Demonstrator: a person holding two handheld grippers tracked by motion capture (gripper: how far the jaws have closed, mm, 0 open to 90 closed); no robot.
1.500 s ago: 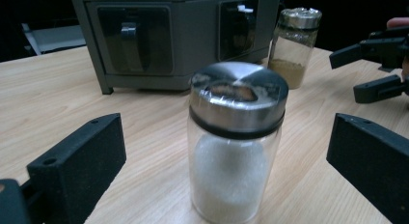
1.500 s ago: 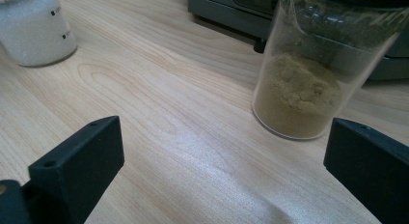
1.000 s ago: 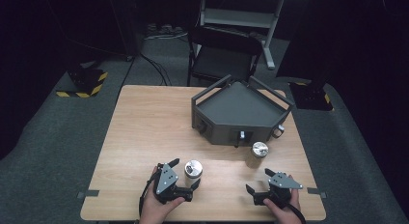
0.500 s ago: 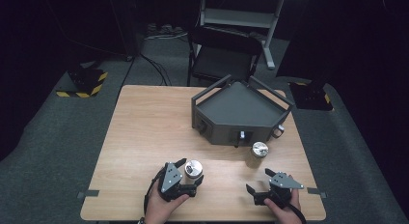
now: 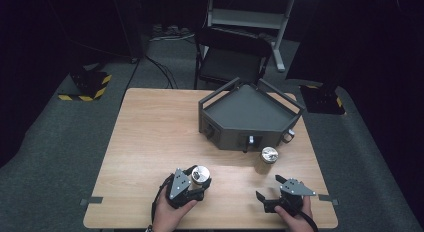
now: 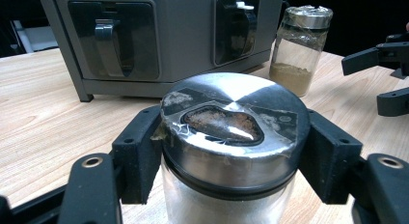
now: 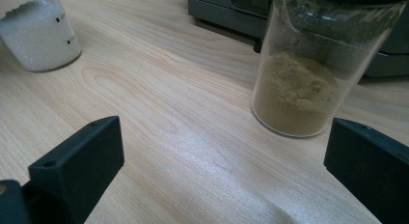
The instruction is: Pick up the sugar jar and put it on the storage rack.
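Clear glass jar of white granules with a taped steel shaker lid (image 6: 231, 132), upright near the wooden table's (image 5: 150, 137) front edge, long axis vertical, lid upward. The left gripper (image 5: 196, 182) has just clenched onto it. The right gripper (image 5: 267, 192) stays released before the glass jar of tan powder (image 7: 301, 89) beside the grey metal rack (image 5: 250, 117).

tongs (image 7: 224, 180) spread wide — brown powder jar (image 7: 308, 74) ahead, white-grain jar (image 7: 38, 33) far left
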